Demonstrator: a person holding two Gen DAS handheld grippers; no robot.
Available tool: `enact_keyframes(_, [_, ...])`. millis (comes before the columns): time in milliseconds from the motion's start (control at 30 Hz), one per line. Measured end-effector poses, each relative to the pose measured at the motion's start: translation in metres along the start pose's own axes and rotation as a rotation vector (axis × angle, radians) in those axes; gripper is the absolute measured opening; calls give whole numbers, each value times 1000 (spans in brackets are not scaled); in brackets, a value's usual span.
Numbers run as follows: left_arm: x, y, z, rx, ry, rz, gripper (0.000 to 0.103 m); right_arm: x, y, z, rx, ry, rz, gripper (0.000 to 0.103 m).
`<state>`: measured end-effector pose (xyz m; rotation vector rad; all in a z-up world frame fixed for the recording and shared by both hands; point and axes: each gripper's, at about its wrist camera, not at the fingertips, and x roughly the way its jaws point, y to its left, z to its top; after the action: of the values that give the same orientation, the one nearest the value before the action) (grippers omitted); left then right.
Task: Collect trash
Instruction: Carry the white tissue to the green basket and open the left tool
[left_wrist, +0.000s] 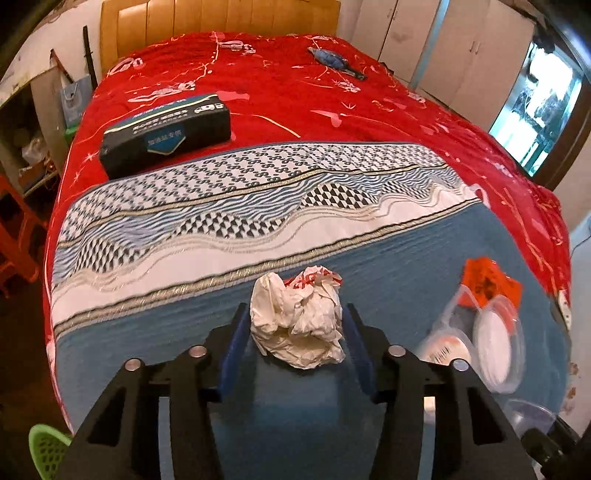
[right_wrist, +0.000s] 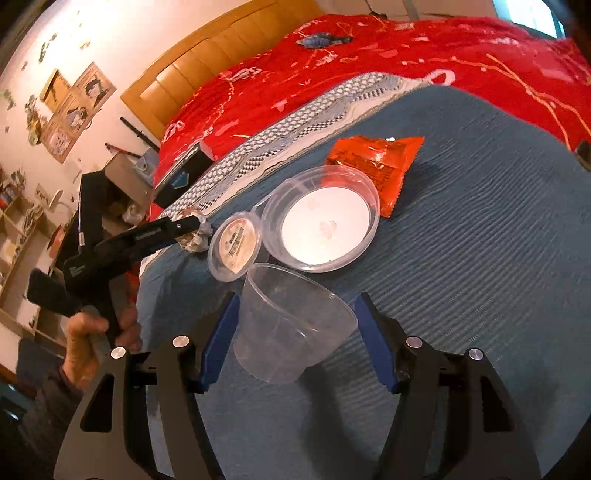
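Crumpled white paper wad (left_wrist: 299, 321), red print on its top too creased to read, lies on the blue blanket (left_wrist: 258, 413) near the foot edge of the bed, between the spread left tongs (left_wrist: 297, 334); blue pads (left_wrist: 234, 343) flank it, contact not clear. From the right wrist view the same wad (right_wrist: 194, 234) sits at the tips of the left tongs (right_wrist: 192, 227), close to the blanket's left edge. Just right of it: small round lidded tub (right_wrist: 234, 249) with a barcode label, text illegible; touching that, a larger clear round container (right_wrist: 323, 218) with a white bottom; behind it, partly beneath its rim, an orange foil wrapper (right_wrist: 376, 162), print unreadable. Clear plastic cup (right_wrist: 291, 328) lies on its side between the spread right tongs (right_wrist: 295, 339), not pinched. Farther up the bed on the red quilt (left_wrist: 280, 96): dark box (left_wrist: 166, 134) with blue label and Chinese characters too small to read.
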<state>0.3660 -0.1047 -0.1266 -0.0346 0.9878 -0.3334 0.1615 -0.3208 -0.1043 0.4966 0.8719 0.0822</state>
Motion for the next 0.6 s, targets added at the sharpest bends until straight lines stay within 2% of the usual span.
enact_keyframes(333, [-99,37,-54,-65,-87,8,47,-21,40,-28,-118,12,43,64])
enact_keyframes(600, [-176,95,-121,-165,-148,109,47,-23,92,-54,-229,49,117,64])
